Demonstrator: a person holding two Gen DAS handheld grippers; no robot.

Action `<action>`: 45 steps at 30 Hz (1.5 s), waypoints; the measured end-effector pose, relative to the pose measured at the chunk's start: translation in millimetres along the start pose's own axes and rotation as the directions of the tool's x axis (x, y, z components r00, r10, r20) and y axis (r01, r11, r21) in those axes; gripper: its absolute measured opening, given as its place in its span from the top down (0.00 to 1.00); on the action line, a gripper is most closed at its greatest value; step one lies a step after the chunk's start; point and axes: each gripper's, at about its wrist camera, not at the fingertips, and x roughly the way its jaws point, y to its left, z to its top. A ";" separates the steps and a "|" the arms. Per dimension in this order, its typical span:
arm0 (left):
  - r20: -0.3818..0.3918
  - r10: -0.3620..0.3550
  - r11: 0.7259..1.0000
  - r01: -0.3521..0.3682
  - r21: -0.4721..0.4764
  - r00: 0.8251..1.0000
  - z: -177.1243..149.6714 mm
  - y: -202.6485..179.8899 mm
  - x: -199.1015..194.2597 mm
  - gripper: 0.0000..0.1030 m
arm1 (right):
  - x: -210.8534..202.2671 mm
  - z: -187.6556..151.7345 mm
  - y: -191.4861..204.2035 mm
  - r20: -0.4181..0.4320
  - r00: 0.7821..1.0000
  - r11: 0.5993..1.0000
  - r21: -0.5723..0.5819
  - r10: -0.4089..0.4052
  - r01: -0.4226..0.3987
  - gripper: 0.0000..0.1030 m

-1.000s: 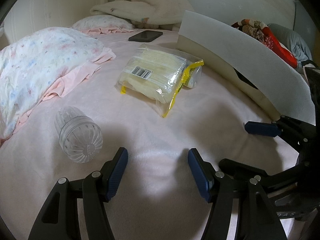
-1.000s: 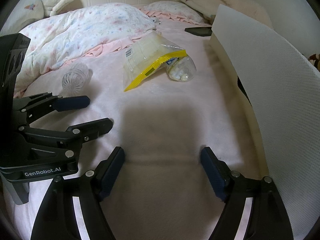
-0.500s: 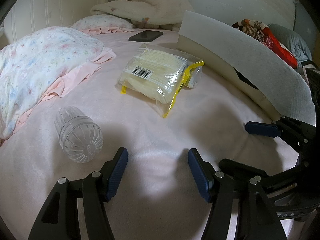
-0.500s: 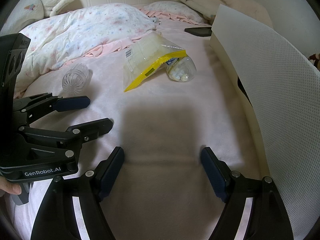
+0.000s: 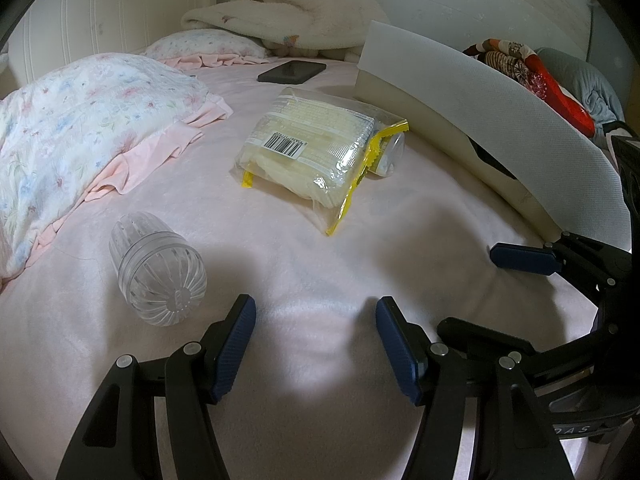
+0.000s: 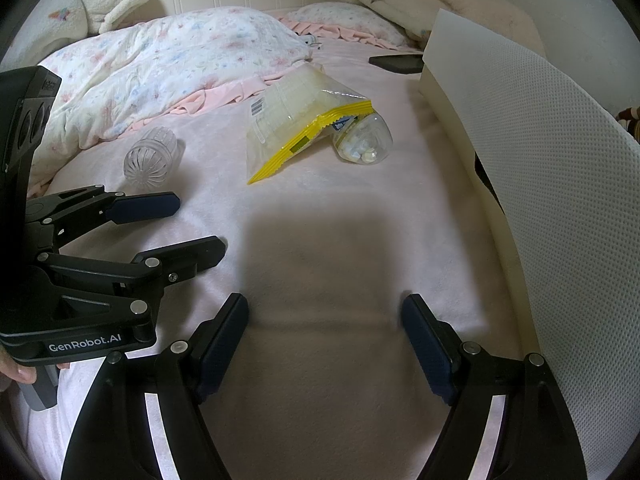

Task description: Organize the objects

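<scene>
On the pink bed cover lie a clear ribbed bottle (image 5: 158,276) (image 6: 150,158), a clear bag with a yellow edge (image 5: 316,152) (image 6: 296,120) and, tucked under the bag's far side, a small clear bottle with white pieces inside (image 6: 364,140) (image 5: 390,152). My left gripper (image 5: 314,320) (image 6: 192,224) hangs open just right of the ribbed bottle, with nothing between its fingers. To its right my right gripper (image 6: 326,312) (image 5: 474,292) is open wider over bare cover, also holding nothing.
A white fabric bin (image 5: 480,120) (image 6: 520,160) runs along the right side. A dark phone (image 5: 292,72) (image 6: 396,64) lies beyond the bag. A floral quilt (image 5: 80,120) is bunched at the left, with pillows and a folded blanket (image 5: 288,20) at the head.
</scene>
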 end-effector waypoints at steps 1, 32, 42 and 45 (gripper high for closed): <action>0.000 0.000 1.000 0.000 0.000 1.000 0.0 -0.3 0.0 0.42 | -0.1 0.0 0.0 0.000 1.000 1.000 0.000 0.000 0.000 0.23; 0.000 0.000 1.000 0.000 -0.001 1.000 0.4 0.0 0.8 0.42 | -0.7 -0.2 -0.5 0.000 1.000 1.000 0.000 -0.002 0.002 0.23; 0.000 0.001 1.000 -0.001 0.001 1.000 0.4 -0.1 0.7 0.42 | -0.5 0.2 -1.1 0.000 1.000 1.000 -0.001 -0.003 0.003 0.23; -0.005 0.012 1.000 -0.012 0.008 1.000 0.9 -1.5 0.6 0.42 | -0.8 0.0 -1.5 0.000 1.000 1.000 0.000 -0.002 0.002 0.23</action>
